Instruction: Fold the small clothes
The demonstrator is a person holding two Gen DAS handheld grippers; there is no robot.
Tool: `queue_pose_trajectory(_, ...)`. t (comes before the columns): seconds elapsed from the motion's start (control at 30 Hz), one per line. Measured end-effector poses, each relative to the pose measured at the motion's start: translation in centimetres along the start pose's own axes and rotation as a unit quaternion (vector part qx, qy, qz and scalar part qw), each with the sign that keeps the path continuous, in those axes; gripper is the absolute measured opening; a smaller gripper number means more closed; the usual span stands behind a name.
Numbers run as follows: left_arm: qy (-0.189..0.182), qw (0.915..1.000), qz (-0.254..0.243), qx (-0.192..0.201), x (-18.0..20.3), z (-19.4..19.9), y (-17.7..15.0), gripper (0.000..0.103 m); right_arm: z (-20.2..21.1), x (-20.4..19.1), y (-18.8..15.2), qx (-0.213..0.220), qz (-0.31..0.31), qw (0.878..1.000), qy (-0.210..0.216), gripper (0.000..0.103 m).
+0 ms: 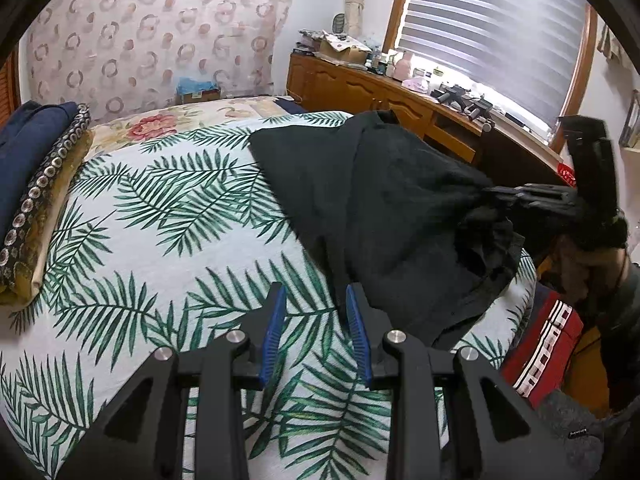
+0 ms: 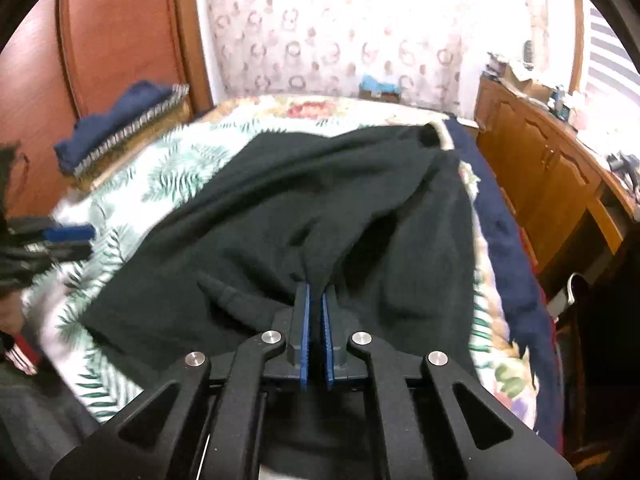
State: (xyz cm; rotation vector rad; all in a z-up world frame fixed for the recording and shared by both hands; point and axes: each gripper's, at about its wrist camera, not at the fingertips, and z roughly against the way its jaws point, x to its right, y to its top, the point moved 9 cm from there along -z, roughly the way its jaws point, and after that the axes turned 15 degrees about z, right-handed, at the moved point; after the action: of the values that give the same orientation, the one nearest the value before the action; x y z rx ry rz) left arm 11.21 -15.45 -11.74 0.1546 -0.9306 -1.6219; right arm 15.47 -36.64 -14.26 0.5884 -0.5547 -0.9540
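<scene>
Palm-print bedspread (image 1: 120, 280) is overlain by a dark garment (image 2: 280, 208), pinched by the right hand-held gripper (image 2: 316, 292); the left hand-held gripper (image 1: 316, 300) is held agape, empty.

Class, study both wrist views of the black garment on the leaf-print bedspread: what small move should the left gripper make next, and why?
Probably move the left gripper right to pinch the black garment's near edge. Its jaws are open and empty above the leaf-print bedspread, while the right gripper is shut on a bunched corner, so the cloth hangs crumpled from one hold; a second grip could spread it for folding.

Black garment (image 1: 384, 208) on leaf-print bedspread (image 1: 160, 248), apparently pinched by right hand-held gripper (image 1: 490, 192).
</scene>
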Motion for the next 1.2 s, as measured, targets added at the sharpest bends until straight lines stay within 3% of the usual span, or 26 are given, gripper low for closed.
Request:
queue_pose_trajectory(0.17, -0.027, 0.9996, -0.005, -0.009, 1.6, -0.1, 0.1, 0.029, 4.5, 2.4, -1.5, 0.006, -0.013, 1.0, -0.027, 0.003)
queue_pose_trajectory(0.37, -0.026, 0.9991, -0.026, -0.021, 3.2, -0.9, -0.1, 0.033, 4.1, 3.7, -3.9, -0.03, -0.013, 0.998, -0.058, 0.003)
queue_pose_trajectory(0.43, -0.027, 0.9989, -0.03, -0.024, 3.6, -1.3, -0.1, 0.033, 4.0, 3.9, -4.0, -0.036, -0.013, 0.996, -0.078, 0.012)
queue_pose_trajectory(0.5, -0.024, 0.9988, -0.033, -0.028, 3.8, -1.7, -0.2, 0.033, 4.2, 4.2, -4.2, -0.033, -0.018, 0.995, -0.088, 0.036)
queue_pose_trajectory(0.6, -0.015, 0.9988, -0.032, -0.032, 3.8, -2.4, -0.3, 0.033, 4.3, 4.2, -3.8, -0.022, -0.032, 0.996, -0.085, 0.044)
queue_pose_trajectory(0.7, -0.009, 0.9987, -0.032, -0.039, 3.7, -3.1, -0.7, 0.033, 4.2, 3.8, -3.2, -0.011, -0.027, 0.997, -0.075, 0.049)
queue_pose_trajectory(0.87, -0.009, 0.9981, -0.031, -0.052, 3.7, -3.6, -1.5, 0.033, 2.6, 3.0, -3.7, -0.028, -0.014, 0.997, -0.068, 0.057)
queue_pose_trajectory(1.03, -0.027, 0.9982, -0.019, -0.051, 3.9, -3.2, -1.5, 0.033, 1.6, 3.9, -6.2, -0.055, -0.027, 0.995, -0.073, 0.062)
queue_pose_trajectory(1.2, -0.054, 0.9972, -0.013, -0.05, 4.5, -2.6, -1.6, 0.033, 1.5, 4.5, -7.3, -0.052, -0.055, 0.996, -0.053, 0.063)
